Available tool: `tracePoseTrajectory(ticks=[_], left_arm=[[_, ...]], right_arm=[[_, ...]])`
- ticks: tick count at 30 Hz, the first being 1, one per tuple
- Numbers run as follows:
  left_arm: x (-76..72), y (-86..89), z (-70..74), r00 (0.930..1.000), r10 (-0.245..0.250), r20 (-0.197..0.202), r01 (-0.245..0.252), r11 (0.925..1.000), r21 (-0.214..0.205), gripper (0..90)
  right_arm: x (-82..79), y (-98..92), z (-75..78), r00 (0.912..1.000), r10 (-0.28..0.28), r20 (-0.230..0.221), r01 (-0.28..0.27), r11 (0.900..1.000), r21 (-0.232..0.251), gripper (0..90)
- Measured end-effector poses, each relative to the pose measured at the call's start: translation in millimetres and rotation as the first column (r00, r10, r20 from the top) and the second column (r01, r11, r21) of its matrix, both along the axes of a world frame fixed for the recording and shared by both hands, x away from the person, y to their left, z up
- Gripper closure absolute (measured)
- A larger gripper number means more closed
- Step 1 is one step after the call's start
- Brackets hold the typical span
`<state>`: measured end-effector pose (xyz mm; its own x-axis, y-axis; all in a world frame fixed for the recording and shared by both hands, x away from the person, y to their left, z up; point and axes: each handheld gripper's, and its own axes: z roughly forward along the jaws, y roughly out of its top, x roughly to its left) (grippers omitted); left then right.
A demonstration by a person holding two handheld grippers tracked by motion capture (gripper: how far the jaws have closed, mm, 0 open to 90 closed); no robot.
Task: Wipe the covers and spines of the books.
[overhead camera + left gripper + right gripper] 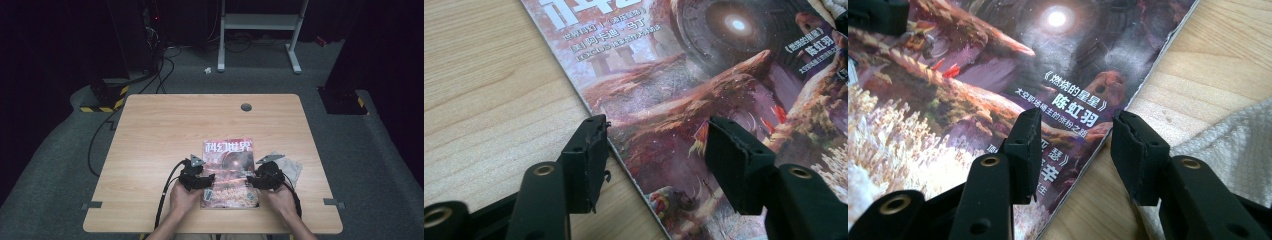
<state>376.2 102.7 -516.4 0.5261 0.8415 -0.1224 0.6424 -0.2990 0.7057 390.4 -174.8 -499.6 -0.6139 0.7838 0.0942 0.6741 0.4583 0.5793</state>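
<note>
The thin glossy magazine with a reddish science-fiction cover lies flat and closed on the light wooden desk, near its front edge, between the two hands. The left tongs are spread, one jaw over bare wood and the other over the cover, so that the magazine's left edge runs between them; nothing is pinched. The right tongs are spread the same way across the right edge, pads clear of the paper.

It will probably handle as a light, limp thing: a soft cover and few pages, likely to sag if lifted by one side, and its sheen suggests the pads may slide on it. Lying flush with the desk, it offers little for a jaw to get under; the long edges, where both tongs now stand, look like the best places to take hold, low and near the middle of each side.

The cover shows a glowing round portal, red rocky shapes, white Chinese title characters at the top and small white text lines. A pale crumpled cloth lies just beside its right edge.
</note>
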Motion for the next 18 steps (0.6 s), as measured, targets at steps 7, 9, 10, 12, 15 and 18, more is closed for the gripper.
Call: tracePoseTrajectory(ticks=[7, 9, 10, 12, 15, 18], left_arm=[[-1.7, 4.2, -9.2, 0.9966, -0.013, 0.081, 0.016, 0.9993, -0.034, 35.9], [-2.0, 3.5, -9.1, 0.9967, -0.005, 0.082, 0.008, 0.9994, -0.034, 35.6], [-2.0, 3.2, -9.1, 0.9967, -0.002, 0.081, 0.005, 0.9994, -0.034, 35.5], [-2.1, 3.0, -9.1, 0.9967, 0.000, 0.082, 0.003, 0.9994, -0.034, 35.5], [-2.2, 2.5, -9.1, 0.9966, 0.005, 0.082, -0.002, 0.9994, -0.034, 35.5], [-2.2, 2.4, -9.2, 0.9967, 0.006, 0.082, -0.003, 0.9994, -0.035, 35.5]], right_arm=[[12.0, -2.7, 12.8, 0.9986, -0.051, -0.012, 0.051, 0.9985, 0.019, 50.1], [16.8, -1.4, 18.2, 0.9979, -0.064, -0.005, 0.064, 0.9978, 0.018, 49.1], [18.7, -0.2, 20.1, 0.9979, -0.065, -0.007, 0.065, 0.9978, 0.013, 49.1], [24.2, 4.0, 24.5, 0.9974, -0.072, -0.002, 0.072, 0.9974, -0.007, 49.4], [33.3, 5.7, 25.8, 0.9944, -0.098, -0.039, 0.098, 0.9952, -0.002, 49.3], [38.1, 7.2, 24.1, 0.9922, -0.108, -0.062, 0.108, 0.9942, -0.010, 50.1]])
